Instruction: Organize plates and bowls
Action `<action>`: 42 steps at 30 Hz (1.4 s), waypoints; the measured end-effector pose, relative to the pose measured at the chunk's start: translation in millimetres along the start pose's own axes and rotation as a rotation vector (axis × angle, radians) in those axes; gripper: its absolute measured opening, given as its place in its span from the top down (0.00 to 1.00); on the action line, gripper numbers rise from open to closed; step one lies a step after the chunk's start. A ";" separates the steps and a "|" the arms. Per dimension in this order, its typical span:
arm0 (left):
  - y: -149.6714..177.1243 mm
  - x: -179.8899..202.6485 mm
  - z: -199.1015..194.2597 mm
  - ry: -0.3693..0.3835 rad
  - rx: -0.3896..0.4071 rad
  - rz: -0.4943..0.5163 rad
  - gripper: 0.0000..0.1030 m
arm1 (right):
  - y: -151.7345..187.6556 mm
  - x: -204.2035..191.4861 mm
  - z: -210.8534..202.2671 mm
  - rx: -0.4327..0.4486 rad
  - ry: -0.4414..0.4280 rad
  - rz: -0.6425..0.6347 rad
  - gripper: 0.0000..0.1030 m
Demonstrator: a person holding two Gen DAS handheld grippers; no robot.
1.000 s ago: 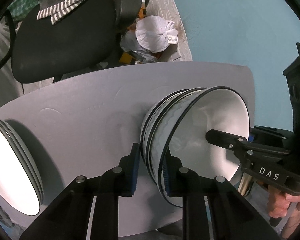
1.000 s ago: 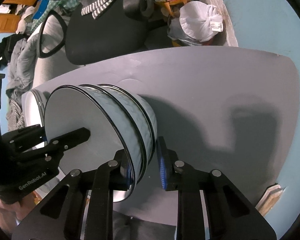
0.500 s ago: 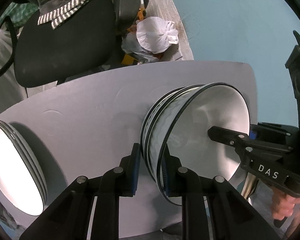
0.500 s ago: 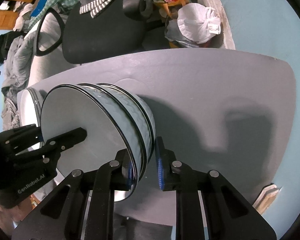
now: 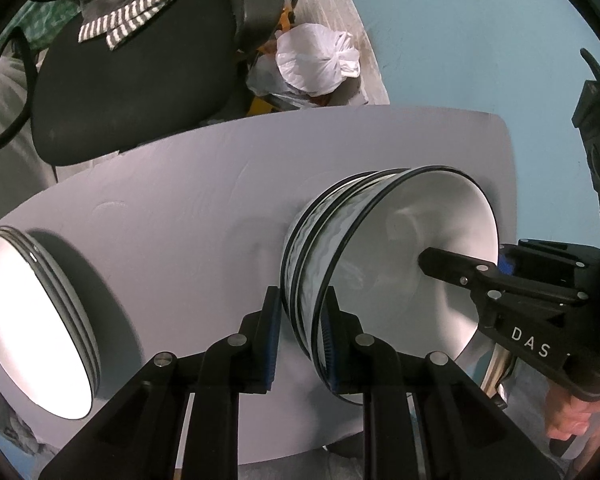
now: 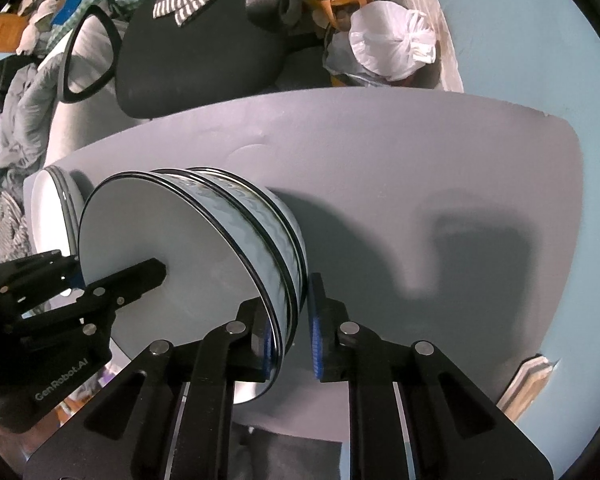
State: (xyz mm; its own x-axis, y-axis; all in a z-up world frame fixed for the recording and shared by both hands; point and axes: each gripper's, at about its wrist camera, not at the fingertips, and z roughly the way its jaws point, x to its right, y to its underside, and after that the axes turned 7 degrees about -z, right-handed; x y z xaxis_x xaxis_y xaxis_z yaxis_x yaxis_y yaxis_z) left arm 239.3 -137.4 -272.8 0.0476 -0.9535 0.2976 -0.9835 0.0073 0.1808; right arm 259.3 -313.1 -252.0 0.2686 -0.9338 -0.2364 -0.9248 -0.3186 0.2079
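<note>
Three nested bowls (image 5: 364,248), white inside with a wavy grey band and dark rims outside, are seen stacked on a grey table (image 5: 180,216), toward its right part in the left wrist view. The stack is straddled on two opposite sides by the two grippers.

On the near side in the left wrist view, the left gripper (image 5: 300,332) is set narrow over the rim: one blue pad lies outside the stack's wall and the other inside the top bowl, and the pads appear to press on the rims. On the opposite side, the right gripper (image 6: 288,336) is set over the rim in the same way, one finger inside the top bowl and the other outside. Its jaws have just been closing, with the bowl rims between them; a thin gap is seen between the outer pad and the stack's wall, so full contact cannot be confirmed.

Each gripper is also seen from the other's camera, reaching in over the white inside of the top bowl. Part of a hand (image 5: 572,420) is visible beneath the right gripper's body.

A stack of white plates (image 5: 32,328) with dark rims is found at the left edge of the table, well apart from the bowls. Beyond the table, a black office chair (image 5: 132,80) with a striped cloth (image 5: 136,16) on it and a tied white plastic bag (image 5: 316,60) are seen on the floor side, against a light blue wall (image 5: 460,32).
</note>
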 end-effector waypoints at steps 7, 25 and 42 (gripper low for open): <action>6.8 -6.6 -3.6 0.001 0.002 -0.002 0.82 | 3.3 -10.6 2.8 -0.009 0.009 -0.019 0.88; 6.2 -20.2 -1.1 0.052 0.027 -0.016 0.82 | -5.1 -6.8 7.0 0.017 -0.042 -0.020 0.84; 7.1 -24.8 3.0 0.075 0.037 -0.032 0.82 | -1.6 -5.4 8.1 0.019 -0.064 -0.022 0.82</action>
State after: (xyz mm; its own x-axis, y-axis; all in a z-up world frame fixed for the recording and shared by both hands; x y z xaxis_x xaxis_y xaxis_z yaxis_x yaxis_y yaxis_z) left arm 230.6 -114.6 -281.7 0.0907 -0.9279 0.3615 -0.9869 -0.0353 0.1572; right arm 257.1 -306.3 -258.7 0.2718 -0.9139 -0.3015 -0.9239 -0.3355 0.1841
